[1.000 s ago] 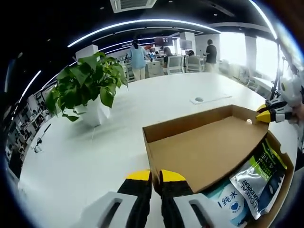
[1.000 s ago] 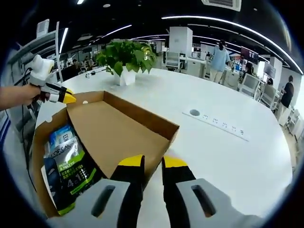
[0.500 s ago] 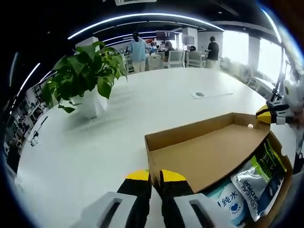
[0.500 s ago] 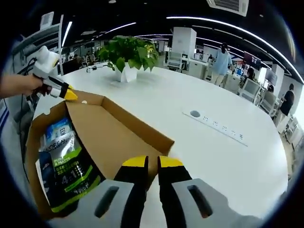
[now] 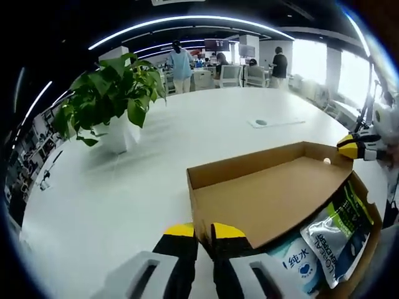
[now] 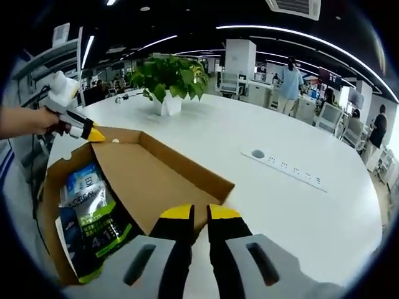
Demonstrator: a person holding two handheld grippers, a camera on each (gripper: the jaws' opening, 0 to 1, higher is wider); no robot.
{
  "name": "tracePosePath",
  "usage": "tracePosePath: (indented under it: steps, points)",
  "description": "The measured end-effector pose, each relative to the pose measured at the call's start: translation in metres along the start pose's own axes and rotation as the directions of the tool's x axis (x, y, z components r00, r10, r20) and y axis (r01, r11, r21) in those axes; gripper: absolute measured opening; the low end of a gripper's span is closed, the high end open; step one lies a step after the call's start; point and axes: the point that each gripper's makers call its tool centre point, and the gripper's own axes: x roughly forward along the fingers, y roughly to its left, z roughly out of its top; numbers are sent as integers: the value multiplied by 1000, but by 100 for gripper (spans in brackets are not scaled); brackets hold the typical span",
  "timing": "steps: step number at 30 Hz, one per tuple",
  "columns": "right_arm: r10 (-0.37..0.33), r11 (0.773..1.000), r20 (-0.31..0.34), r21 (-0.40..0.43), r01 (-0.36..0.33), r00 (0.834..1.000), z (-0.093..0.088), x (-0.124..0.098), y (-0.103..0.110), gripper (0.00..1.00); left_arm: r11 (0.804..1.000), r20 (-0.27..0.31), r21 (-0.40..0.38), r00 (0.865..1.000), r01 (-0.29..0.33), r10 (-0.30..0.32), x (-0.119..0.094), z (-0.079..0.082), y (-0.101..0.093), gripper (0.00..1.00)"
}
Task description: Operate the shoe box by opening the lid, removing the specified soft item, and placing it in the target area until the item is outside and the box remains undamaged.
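- The white table (image 5: 124,205) spread widest under my cameras, round-edged, with a socket strip (image 6: 283,168) set in it on the far side in the right gripper view.
- On it sat the shoe box (image 6: 53,249), brown cardboard, with its lid (image 5: 268,199) lifted and tilted up, so the inside lay bare along one side.
- Both my tools were clamped on the lid. The left gripper (image 5: 197,232) had its yellow tips pressed together on the lid's near corner wall; the right gripper (image 6: 193,213) pinched the opposite corner the same way.
- Across the box I could see each tool from the other's camera, yellow tips at the lid's far corner, a hand (image 6: 25,121) behind the left one.
- A potted plant (image 5: 112,106) in a white pot stood well apart from the box.
- The soft packs were still inside the box: a green and black L'Oreal pouch (image 6: 93,227) and a white and blue wipes pack (image 5: 299,265), lying flat, partly under the raised lid.
- People (image 5: 181,62) stood among desks far behind the table.
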Motion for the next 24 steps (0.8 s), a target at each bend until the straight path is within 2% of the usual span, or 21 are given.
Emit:
tracePosePath:
  steps: [8,14,24]
  points:
    - [13,1000,18,-15,-13,1000,2,-16,7,12,1000,34,7,999,-3,3,-16,6,-3,16]
    - [44,999,43,-10,-44,998,8,-31,20,18,1000,51,18,999,1,-2,-31,6,-9,21]
    - [90,996,47,-27,-89,995,9,-49,43,24,1000,80,21,997,1,-3,-53,4,-12,22]
